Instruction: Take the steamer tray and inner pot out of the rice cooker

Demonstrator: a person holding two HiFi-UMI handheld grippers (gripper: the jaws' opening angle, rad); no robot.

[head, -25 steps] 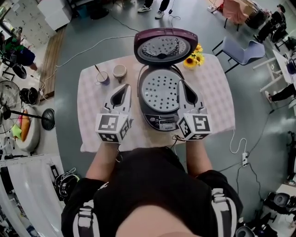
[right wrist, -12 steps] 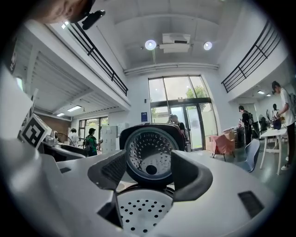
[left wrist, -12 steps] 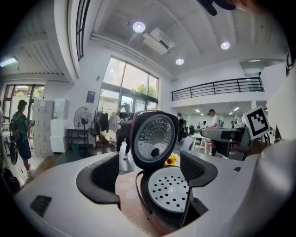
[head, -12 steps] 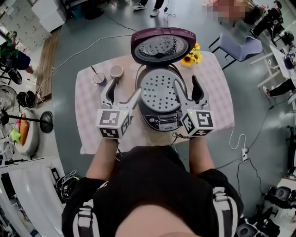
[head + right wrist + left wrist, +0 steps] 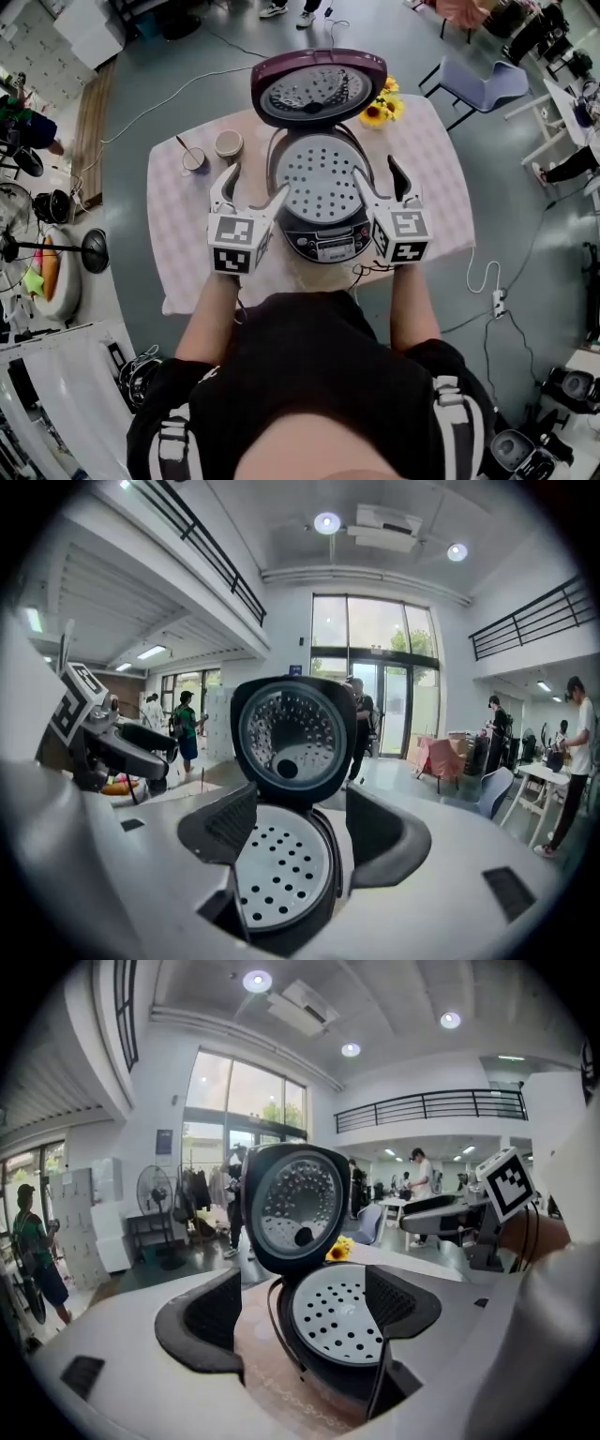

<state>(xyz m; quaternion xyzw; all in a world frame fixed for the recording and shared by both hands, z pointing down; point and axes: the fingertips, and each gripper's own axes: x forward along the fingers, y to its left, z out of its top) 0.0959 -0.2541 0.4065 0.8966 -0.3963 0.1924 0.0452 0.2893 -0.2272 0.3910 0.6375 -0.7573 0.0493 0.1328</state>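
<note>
The rice cooker (image 5: 323, 239) stands on the table with its purple lid (image 5: 317, 91) raised. The round perforated steamer tray (image 5: 323, 178) lies in its mouth and hides the inner pot below. My left gripper (image 5: 253, 185) is open at the cooker's left side, its right finger by the tray's rim. My right gripper (image 5: 377, 172) is open at the cooker's right side. The left gripper view shows the steamer tray (image 5: 342, 1314) partly between the wide jaws of the left gripper (image 5: 305, 1312), untouched. In the right gripper view the steamer tray (image 5: 281, 874) lies low between the right gripper (image 5: 302, 834) jaws.
Two cups (image 5: 228, 143) stand at the back left of the checked tablecloth (image 5: 187, 216), one with a spoon. Sunflowers (image 5: 380, 108) sit behind the lid on the right. A power cord (image 5: 483, 281) trails off the table's right edge. A chair (image 5: 487, 89) stands beyond.
Both grippers went from shut to wide open. Both sank and closed in on the cooker's two sides.
</note>
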